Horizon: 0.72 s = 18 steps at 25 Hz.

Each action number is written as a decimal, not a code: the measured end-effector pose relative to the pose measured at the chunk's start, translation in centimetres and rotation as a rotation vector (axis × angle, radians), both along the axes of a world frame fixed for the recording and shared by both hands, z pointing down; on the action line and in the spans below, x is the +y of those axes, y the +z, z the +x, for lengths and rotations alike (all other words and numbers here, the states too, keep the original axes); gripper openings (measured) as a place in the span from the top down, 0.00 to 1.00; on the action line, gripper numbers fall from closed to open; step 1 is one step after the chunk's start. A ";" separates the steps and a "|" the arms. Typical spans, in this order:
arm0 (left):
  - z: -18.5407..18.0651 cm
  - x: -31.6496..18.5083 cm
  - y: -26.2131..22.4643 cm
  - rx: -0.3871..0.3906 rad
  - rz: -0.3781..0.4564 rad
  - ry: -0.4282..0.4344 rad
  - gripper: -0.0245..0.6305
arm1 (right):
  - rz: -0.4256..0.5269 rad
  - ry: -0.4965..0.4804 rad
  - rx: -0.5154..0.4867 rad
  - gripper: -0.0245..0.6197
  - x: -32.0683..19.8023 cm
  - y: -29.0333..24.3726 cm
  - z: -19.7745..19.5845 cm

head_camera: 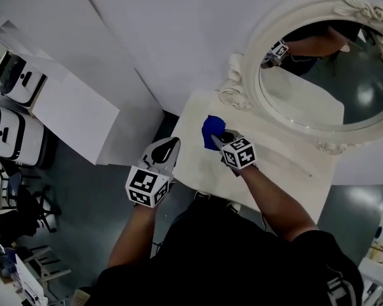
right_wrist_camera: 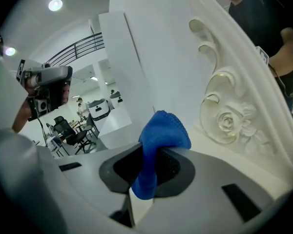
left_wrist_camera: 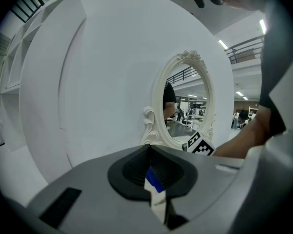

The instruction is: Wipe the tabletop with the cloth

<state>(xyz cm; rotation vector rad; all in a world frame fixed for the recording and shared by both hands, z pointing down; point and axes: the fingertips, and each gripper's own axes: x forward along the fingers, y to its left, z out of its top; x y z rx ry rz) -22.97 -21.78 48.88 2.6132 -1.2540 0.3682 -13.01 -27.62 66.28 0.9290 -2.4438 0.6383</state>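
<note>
Jaws of the right gripper [head_camera: 222, 139] pinch the blue cloth [head_camera: 210, 130]; the left gripper [head_camera: 170, 145] is closed and empty.
Cloth is at the tabletop's [head_camera: 287, 164] far-left corner beside the oval mirror [head_camera: 319, 75]. Wiping looks barely begun, with the stretch rightward apparently left to cover.

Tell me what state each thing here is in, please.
right gripper: shut on the cloth, over the tabletop.
cloth: bunched, pinched between the jaws.
left gripper: shut, empty.
mirror: upright at the tabletop's back.
</note>
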 end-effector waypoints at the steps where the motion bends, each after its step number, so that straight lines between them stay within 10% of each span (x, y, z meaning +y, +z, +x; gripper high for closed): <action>1: -0.4 -0.1 0.3 0.000 -0.006 -0.004 0.94 | -0.009 -0.013 0.005 0.90 -0.1 0.6 -0.9; 18: -6.4 -1.1 2.9 -0.033 -0.056 -0.043 0.94 | -0.191 -0.101 0.084 0.90 -2.8 12.0 -12.0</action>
